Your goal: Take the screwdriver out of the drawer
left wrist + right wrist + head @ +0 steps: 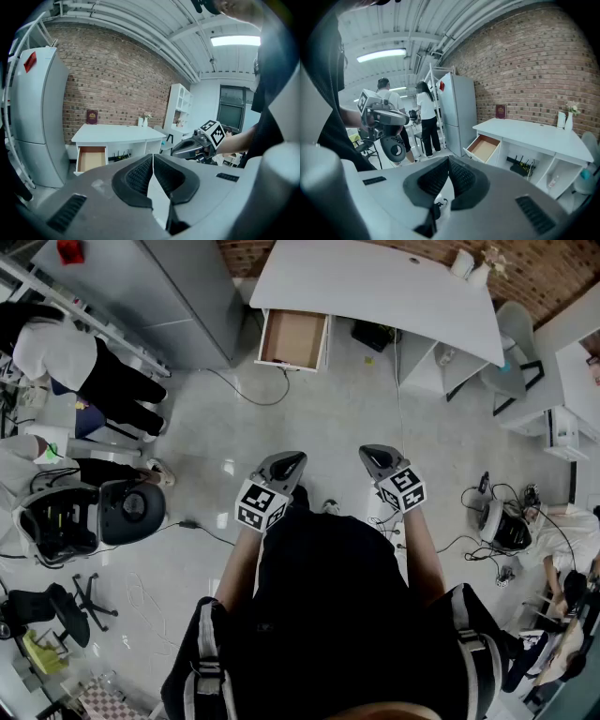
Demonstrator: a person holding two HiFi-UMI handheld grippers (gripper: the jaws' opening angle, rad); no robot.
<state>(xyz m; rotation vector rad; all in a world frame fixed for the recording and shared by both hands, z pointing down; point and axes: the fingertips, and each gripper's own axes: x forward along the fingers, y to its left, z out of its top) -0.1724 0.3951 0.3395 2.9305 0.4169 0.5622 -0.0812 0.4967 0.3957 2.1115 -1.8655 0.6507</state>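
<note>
A white desk (375, 287) stands against the brick wall, far ahead of me. Its left drawer (292, 338) is pulled open and shows only a bare brown bottom; I see no screwdriver in any view. My left gripper (298, 459) and right gripper (366, 452) are held side by side over the floor, well short of the desk, both shut on nothing. In the left gripper view the drawer (91, 158) lies ahead to the left, and the pads (140, 176) meet. The right gripper view has the drawer (484, 147) ahead, slightly right.
A tall grey cabinet (159, 296) stands left of the drawer. Two people (84, 362) stand at the left near a round grey machine (84, 512). Cables (248, 395) trail across the floor. Two white vases (469, 263) sit on the desk; a white shelf unit (562, 423) stands at the right.
</note>
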